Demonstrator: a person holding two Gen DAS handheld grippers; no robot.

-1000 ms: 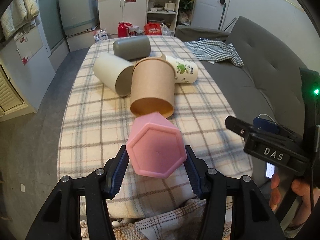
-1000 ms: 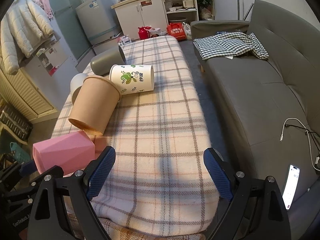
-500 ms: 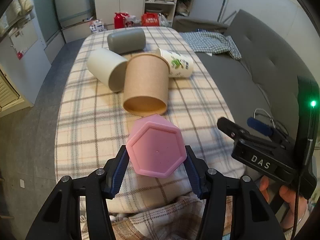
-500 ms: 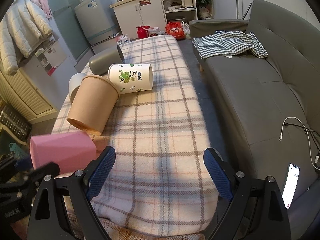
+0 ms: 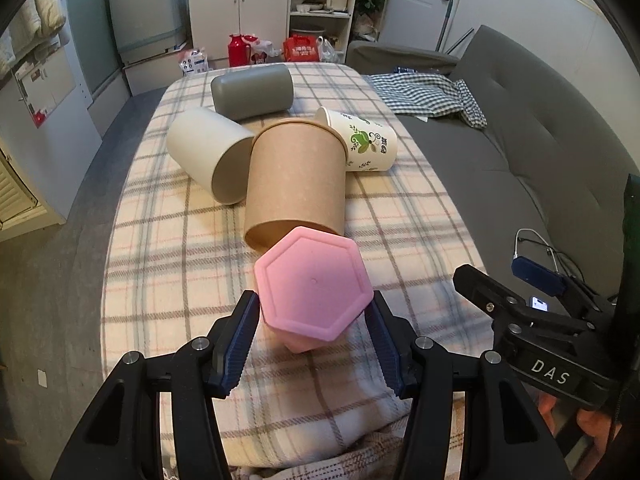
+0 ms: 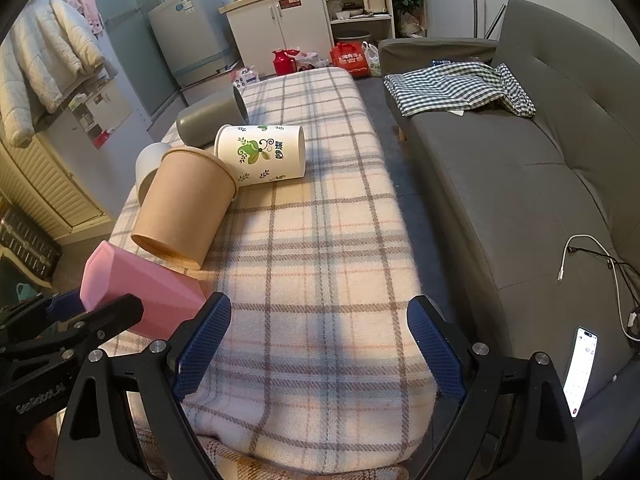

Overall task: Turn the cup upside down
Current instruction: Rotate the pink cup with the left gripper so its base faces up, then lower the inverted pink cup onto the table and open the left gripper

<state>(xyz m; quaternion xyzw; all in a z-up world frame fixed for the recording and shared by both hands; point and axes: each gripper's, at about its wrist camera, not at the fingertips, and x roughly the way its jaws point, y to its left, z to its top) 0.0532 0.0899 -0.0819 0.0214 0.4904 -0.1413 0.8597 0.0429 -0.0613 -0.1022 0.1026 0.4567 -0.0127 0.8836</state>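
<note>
Pink cup (image 5: 314,284) is lying between your left tongs (image 5: 312,338), base facing you, long axis pointing away; pads gripping it. Right tongs (image 6: 318,344) are gaping wide, holding nothing.

Left view: looks forward along the left gripper (image 5: 314,340), low over the near end of the plaid bed (image 5: 420,220); the fingers fill the bottom of the frame, the pink cup (image 5: 314,284) sits very near at centre.
Right view: looks forward along the right gripper (image 6: 320,344), set further right; the sofa (image 6: 520,184) fills the right half.
Facing: both point up the bed toward the white cabinet (image 5: 240,16) at top centre.
Shared: the bed, the 4 lying cups, the pink cup (image 6: 136,292), the cabinet, the sofa.
Cross-sight: the right gripper shows at the lower right of the left view; the left gripper shows at the lower left of the right view.
</note>
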